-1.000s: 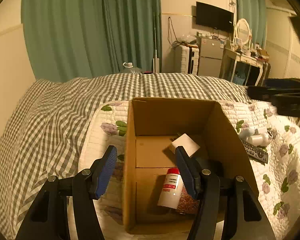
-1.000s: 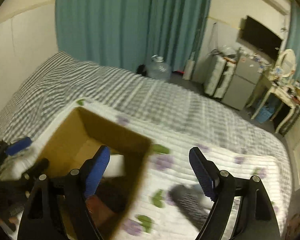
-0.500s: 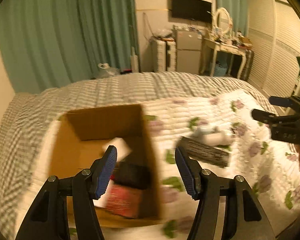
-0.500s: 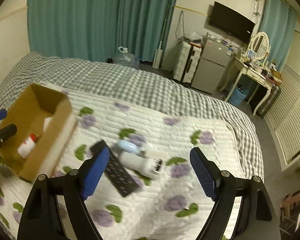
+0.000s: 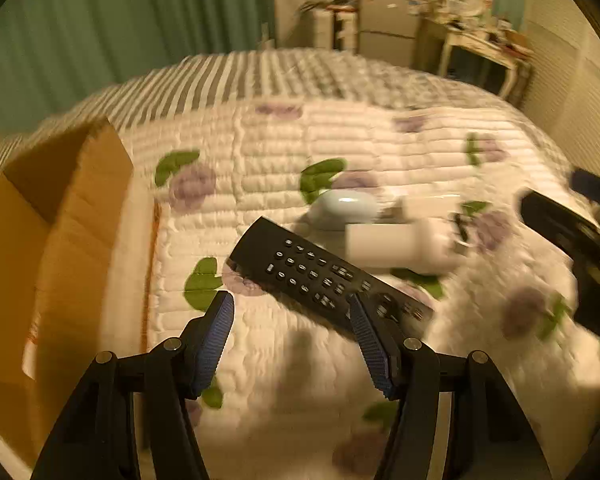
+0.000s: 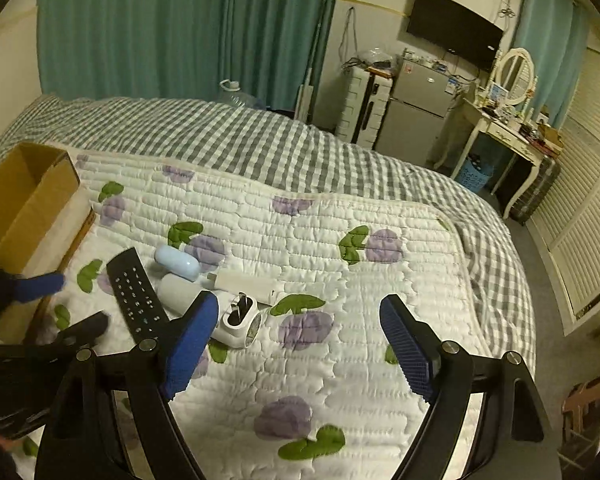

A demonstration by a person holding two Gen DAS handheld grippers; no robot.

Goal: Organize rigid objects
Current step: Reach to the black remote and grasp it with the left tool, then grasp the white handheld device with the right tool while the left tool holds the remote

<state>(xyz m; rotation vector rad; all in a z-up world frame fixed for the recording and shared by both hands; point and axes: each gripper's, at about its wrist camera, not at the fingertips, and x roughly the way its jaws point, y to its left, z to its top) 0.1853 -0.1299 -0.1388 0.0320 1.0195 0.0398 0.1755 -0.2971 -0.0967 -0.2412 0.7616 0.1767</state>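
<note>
Lying just ahead of the open left claw (image 5: 292,320): black remote (image 5: 324,276)

remote (image 5: 324,276): matt black plastic | box (image 5: 60,248): brown cardboard | quilt (image 6: 340,208): stitched cloth

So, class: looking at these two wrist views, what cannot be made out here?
- Cardboard box contents: both views, hidden by its walls and the frame edge.
- Remote button labels: both views, too small.
- White items behind the remote: left view, motion-blurred.
- Right claw: left view, blurred, cut off.
</note>
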